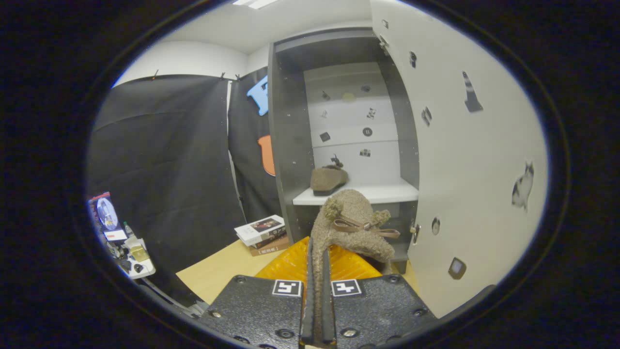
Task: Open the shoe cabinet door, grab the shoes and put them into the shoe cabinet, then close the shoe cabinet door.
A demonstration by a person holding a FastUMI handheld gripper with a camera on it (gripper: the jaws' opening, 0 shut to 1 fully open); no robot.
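Note:
My gripper [317,271] is shut on the heel edge of a fuzzy brown slipper [351,225] with pompoms and a small bow, which hangs in the air ahead of the fingers. Beyond it stands the shoe cabinet [290,145] with its white door [465,174] swung open to the right. The matching second slipper [328,179] lies on the left part of the white shelf [387,193] inside the cabinet. The held slipper is a little below and in front of that shelf's front edge.
A stack of books [264,233] lies on the wooden table [218,271] left of the cabinet base. An orange ridged mat [290,264] lies just under the fingers. A small white cart with clutter [128,252] stands far left by the black cloth wall.

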